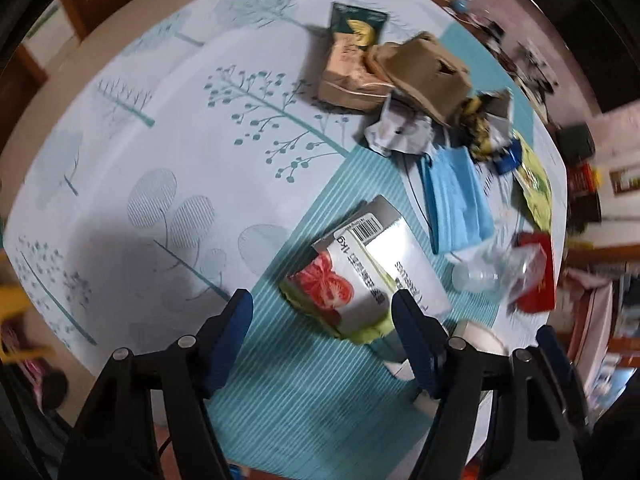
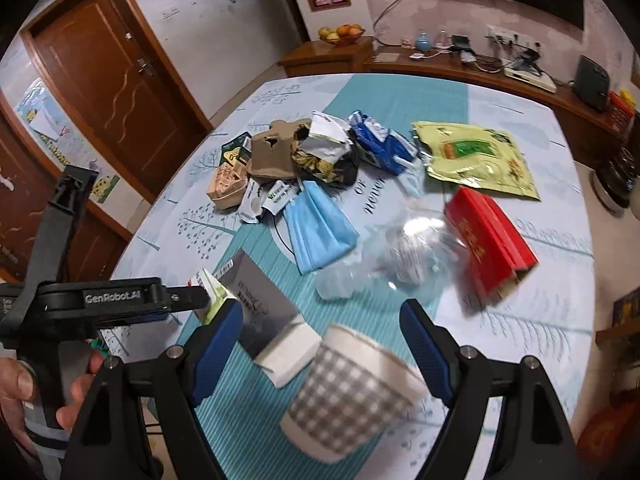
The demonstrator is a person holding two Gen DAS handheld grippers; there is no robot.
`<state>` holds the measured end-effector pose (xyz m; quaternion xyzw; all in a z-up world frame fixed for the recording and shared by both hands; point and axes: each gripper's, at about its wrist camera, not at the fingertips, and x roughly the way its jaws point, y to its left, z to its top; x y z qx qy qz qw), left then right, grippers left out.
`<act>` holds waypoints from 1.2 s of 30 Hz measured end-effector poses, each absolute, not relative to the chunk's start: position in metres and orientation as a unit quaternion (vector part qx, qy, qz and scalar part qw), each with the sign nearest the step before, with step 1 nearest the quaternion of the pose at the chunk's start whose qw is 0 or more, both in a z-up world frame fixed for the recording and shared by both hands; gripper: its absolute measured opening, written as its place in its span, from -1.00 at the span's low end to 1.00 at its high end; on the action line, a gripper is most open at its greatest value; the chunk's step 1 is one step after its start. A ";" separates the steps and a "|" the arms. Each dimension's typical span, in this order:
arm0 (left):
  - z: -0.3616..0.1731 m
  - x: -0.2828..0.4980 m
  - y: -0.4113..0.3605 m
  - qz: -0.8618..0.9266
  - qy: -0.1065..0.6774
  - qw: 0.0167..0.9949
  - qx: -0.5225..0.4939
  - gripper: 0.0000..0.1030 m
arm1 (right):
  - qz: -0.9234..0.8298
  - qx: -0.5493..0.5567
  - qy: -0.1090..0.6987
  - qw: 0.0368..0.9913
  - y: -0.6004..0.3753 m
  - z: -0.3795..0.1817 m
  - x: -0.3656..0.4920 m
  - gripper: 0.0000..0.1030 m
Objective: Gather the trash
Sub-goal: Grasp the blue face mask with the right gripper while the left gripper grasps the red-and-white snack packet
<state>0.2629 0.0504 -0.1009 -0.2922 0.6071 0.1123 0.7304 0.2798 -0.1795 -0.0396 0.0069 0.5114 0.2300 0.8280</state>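
- Two grippers, jaws of both spread wide and grasping nothing: left gripper [image 1: 322, 304] poised over the tomato-printed carton [image 1: 360, 272]; right gripper [image 2: 322, 322] poised over the checked paper cup [image 2: 348, 396].
- Carton lying flat on the teal striped band of the tablecloth [image 1: 120, 152], partly between the left fingers [image 1: 234, 332], contact not discernible.
- Paper cup tipped on its side between the right fingers [image 2: 424, 344], touching neither, just beside the carton's open white end [image 2: 288, 354].
- Beyond the cup: crushed clear plastic bottle [image 2: 380, 268], blue face mask [image 2: 320, 228], red box [image 2: 490, 240] lying flat.
- Farther out, heaped together near the table's middle: crumpled brown paper bag [image 2: 272, 156], white wrappers [image 2: 326, 140], blue packet [image 2: 380, 142], yellow-green pouch [image 2: 476, 156].
- Seen at left of the right wrist view: left hand [image 2: 36, 392] wrapped around the handle of the left gripper.
- Background: wooden door [image 2: 116, 80], sideboard with fruit bowl [image 2: 342, 34].
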 end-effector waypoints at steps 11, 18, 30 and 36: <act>-0.120 0.268 0.044 0.135 0.608 0.707 -0.335 0.08 | 0.264 -0.005 0.527 0.807 -0.170 -0.056 0.296 0.58; -0.114 0.266 0.036 0.129 0.592 0.722 -0.333 -0.26 | 0.281 -0.010 0.521 0.806 -0.162 -0.051 0.305 0.58; -0.091 0.264 0.055 0.147 0.564 0.753 -0.304 -0.60 | 0.280 -0.040 0.520 0.806 -0.140 -0.053 0.344 0.56; -0.078 0.266 0.075 0.171 0.548 0.763 -0.297 -0.60 | 0.264 -0.072 0.533 0.801 -0.124 -0.068 0.374 0.45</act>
